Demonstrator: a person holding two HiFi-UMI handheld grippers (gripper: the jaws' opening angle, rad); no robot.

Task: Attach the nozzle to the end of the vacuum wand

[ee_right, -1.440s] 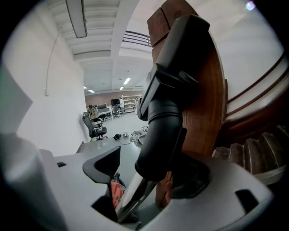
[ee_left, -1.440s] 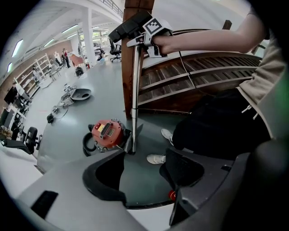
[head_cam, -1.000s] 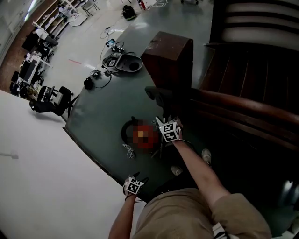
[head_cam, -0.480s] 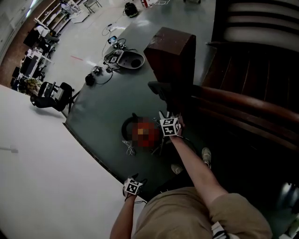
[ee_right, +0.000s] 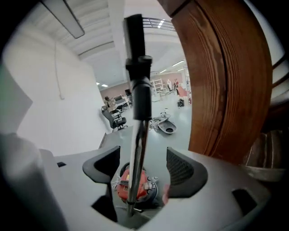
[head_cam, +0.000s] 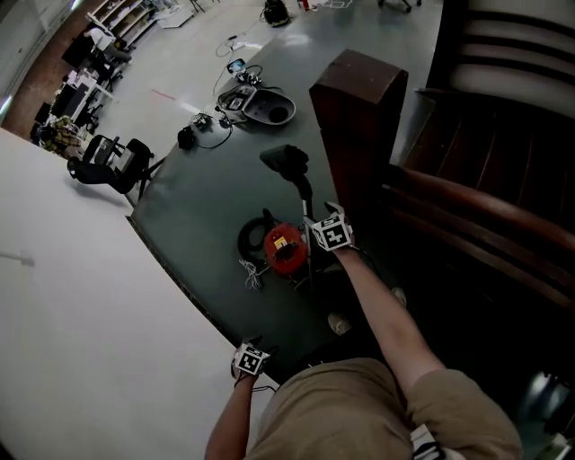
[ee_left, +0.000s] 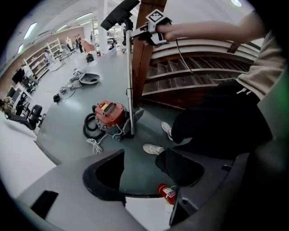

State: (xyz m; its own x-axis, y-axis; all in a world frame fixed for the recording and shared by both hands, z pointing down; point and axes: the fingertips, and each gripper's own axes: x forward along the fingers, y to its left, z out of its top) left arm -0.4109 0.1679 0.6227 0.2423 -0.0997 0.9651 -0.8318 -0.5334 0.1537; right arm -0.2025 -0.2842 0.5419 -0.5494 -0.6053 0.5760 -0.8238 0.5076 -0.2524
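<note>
A red vacuum canister (head_cam: 282,250) with a black hose sits on the grey-green floor. From it a metal wand (ee_left: 130,85) rises upright, with a black nozzle (ee_left: 119,10) at its top end. In the head view the nozzle (head_cam: 287,162) shows left of the wooden post. My right gripper (ee_right: 142,169) is open, and the wand (ee_right: 137,153) passes between its jaws, nearer the left one. The left gripper view shows that gripper (ee_left: 151,28) high on the wand. My left gripper (ee_left: 142,167) is open and empty, low by my side (head_cam: 250,358).
A dark wooden newel post (head_cam: 359,117) and stairs (head_cam: 485,162) stand right of the wand. A white wall (head_cam: 72,341) runs along the left. A red can (ee_left: 168,193) and my shoes (ee_left: 153,149) are on the floor. A round grey device (head_cam: 260,106) and an office chair (head_cam: 112,162) lie farther off.
The head view has shifted and the nozzle end now stands clear to the left of the post. My right gripper stays at the wand; my left gripper has hardly moved.
</note>
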